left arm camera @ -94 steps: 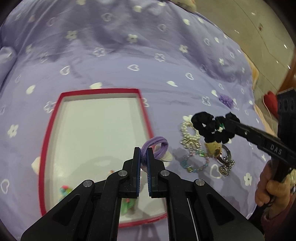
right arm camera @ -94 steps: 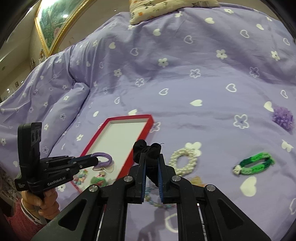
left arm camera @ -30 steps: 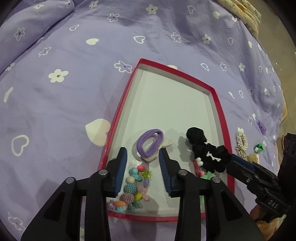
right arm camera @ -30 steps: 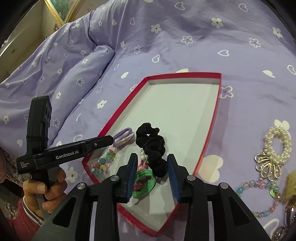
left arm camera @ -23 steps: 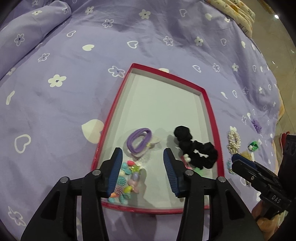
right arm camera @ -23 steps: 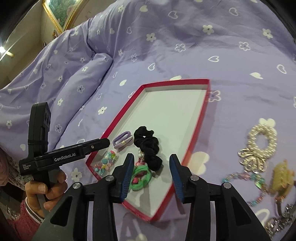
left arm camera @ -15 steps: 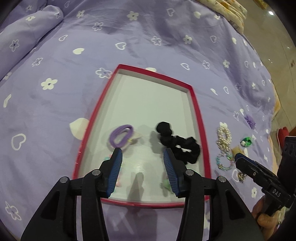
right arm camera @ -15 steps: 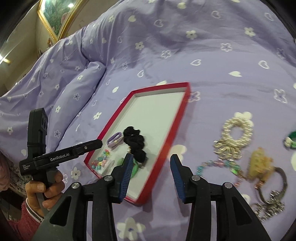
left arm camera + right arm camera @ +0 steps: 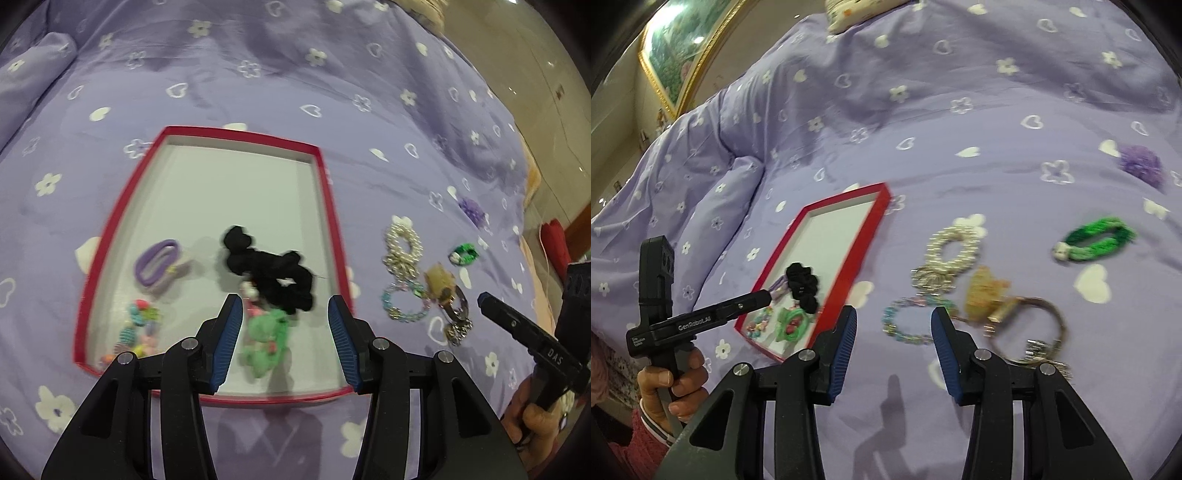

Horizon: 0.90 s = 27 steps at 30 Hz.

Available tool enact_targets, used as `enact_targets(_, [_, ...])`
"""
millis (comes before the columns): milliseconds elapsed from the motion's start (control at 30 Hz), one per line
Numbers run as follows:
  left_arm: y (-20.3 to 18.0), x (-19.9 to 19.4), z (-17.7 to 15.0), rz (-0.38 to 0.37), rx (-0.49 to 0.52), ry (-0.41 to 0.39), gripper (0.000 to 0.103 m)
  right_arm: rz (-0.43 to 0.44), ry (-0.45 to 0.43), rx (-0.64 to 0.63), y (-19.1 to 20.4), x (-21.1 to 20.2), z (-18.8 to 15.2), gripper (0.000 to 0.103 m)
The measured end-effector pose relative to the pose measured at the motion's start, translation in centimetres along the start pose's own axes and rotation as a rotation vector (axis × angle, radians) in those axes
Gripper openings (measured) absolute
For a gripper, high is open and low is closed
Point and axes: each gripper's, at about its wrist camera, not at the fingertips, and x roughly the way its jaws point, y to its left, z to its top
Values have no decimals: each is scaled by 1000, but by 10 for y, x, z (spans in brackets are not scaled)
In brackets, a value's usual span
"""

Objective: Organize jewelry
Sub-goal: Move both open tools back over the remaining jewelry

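Left wrist view: the left claw (image 9: 286,334) is spread, empty, above the red tray (image 9: 334,218) on a purple bedspread (image 9: 258,74); a black scrunchie (image 9: 271,267) lies inside. Right wrist view: the right claw (image 9: 893,345) is spread, empty, over a beaded bracelet (image 9: 912,319); a gold-framed picture (image 9: 670,59) hangs behind the bed.
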Motion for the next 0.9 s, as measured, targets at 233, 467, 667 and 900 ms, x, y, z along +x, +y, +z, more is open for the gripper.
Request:
enact_targets(233, [-37, 12, 0, -33, 71, 27, 47, -58, -23, 55, -36, -23, -4, 44])
enact_targets(467, [-71, 25, -2, -58, 142, 54, 47, -92, -34, 98, -62, -34, -7, 44])
enact_targets(667, [-91, 43, -3, -50, 192, 94, 47, -127, -22, 106, -80, -32, -8, 44])
enact_targets(900, [-107, 75, 1, -16, 256, 148, 47, -154, 23, 71, -86, -12, -4, 44])
